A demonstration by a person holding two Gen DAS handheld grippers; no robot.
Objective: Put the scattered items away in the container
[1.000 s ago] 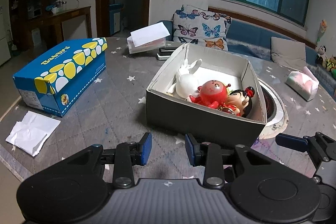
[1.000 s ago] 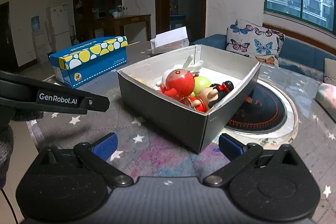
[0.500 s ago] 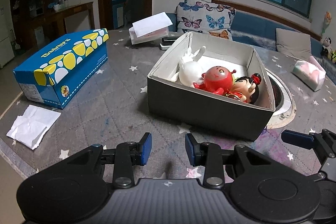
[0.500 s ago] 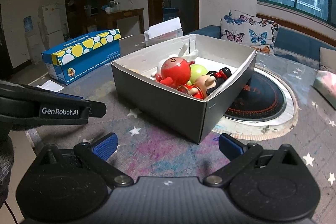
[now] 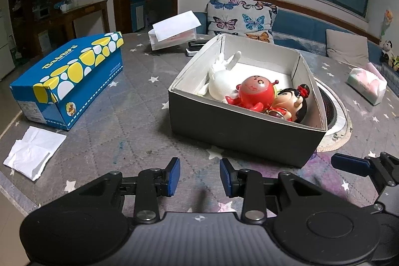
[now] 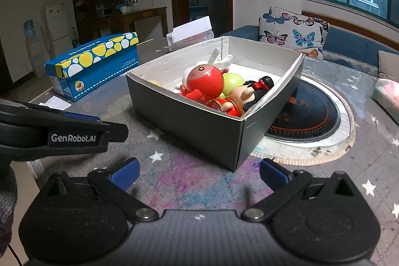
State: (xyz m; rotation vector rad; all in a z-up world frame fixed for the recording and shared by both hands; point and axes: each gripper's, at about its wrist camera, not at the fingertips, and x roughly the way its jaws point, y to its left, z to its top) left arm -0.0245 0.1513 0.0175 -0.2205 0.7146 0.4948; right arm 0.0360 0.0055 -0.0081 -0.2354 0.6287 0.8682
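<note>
A grey cardboard box with a white inside stands on the star-patterned table; it also shows in the right wrist view. In it lie a white rabbit toy, a red round figure, a black-haired doll and a green ball. My left gripper hovers in front of the box, its jaws a narrow gap apart, empty. My right gripper is wide open and empty, near the box's front corner.
A blue and yellow carton lies at the left, with a white tissue in front of it. A white folded box sits behind. A round hotplate lies right of the box. A tissue pack is far right.
Both grippers have drawn back and risen slightly from the box. Neither gripper's opening has changed, and the toys have not moved.
</note>
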